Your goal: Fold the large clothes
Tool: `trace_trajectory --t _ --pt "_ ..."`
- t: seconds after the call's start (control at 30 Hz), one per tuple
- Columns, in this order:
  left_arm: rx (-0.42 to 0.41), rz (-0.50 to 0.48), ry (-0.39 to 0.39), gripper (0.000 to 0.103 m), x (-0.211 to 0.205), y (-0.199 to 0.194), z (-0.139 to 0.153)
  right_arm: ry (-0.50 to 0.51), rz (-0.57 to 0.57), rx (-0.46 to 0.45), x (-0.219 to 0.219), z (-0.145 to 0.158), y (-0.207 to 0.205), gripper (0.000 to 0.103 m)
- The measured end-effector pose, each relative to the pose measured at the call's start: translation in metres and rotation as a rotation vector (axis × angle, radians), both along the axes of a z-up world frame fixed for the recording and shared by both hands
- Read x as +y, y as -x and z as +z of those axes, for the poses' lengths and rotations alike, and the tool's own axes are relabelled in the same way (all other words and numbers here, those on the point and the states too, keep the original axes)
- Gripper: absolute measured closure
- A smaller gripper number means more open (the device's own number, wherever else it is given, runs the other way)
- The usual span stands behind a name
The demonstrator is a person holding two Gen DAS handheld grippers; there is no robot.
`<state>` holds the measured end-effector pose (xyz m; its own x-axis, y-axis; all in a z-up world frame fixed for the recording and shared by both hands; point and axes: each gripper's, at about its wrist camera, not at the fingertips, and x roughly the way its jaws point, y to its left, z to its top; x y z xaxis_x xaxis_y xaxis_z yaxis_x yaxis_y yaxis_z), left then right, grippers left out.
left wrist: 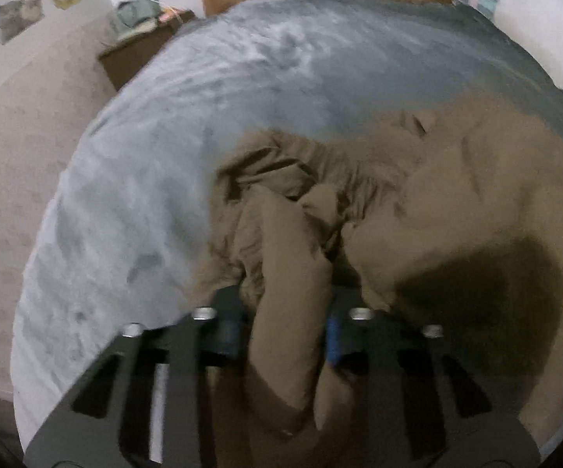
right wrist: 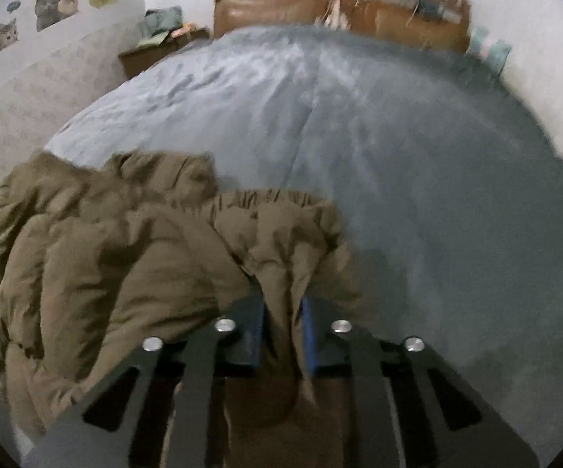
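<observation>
A puffy brown jacket [left wrist: 437, 202] lies crumpled on the bed's near end. In the left wrist view my left gripper [left wrist: 287, 312] is shut on a thick fold of the jacket, which bulges between the blue-padded fingers [left wrist: 332, 335]. The right wrist view shows the same jacket [right wrist: 106, 257] spread to the left, and my right gripper [right wrist: 283, 319] is shut on a fold at its right edge. Both pictures are blurred by motion. The fabric hides the fingertips in both views.
A grey-blue blanket [right wrist: 359, 136] covers the bed. A brown padded headboard [right wrist: 340, 11] stands at the far end. At the far left a wooden nightstand [right wrist: 156, 50] carries folded cloth. Cat stickers [right wrist: 51, 9] are on the left wall.
</observation>
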<state>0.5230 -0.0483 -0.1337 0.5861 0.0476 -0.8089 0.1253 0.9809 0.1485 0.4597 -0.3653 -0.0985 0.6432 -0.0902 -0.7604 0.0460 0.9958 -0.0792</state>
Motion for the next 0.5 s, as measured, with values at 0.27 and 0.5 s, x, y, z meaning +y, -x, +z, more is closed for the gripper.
trace_trajectory --t 0.27,0.5 --pt "-0.148 0.108 0.125 0.086 0.041 -0.014 0.038 0.072 -0.048 -0.29 0.002 0.059 0.003 0.091" --pt "-0.018 0.156 0.03 0.039 0.024 -0.022 0.002 0.092 -0.059 -0.065 0.001 0.011 -0.01 0.033"
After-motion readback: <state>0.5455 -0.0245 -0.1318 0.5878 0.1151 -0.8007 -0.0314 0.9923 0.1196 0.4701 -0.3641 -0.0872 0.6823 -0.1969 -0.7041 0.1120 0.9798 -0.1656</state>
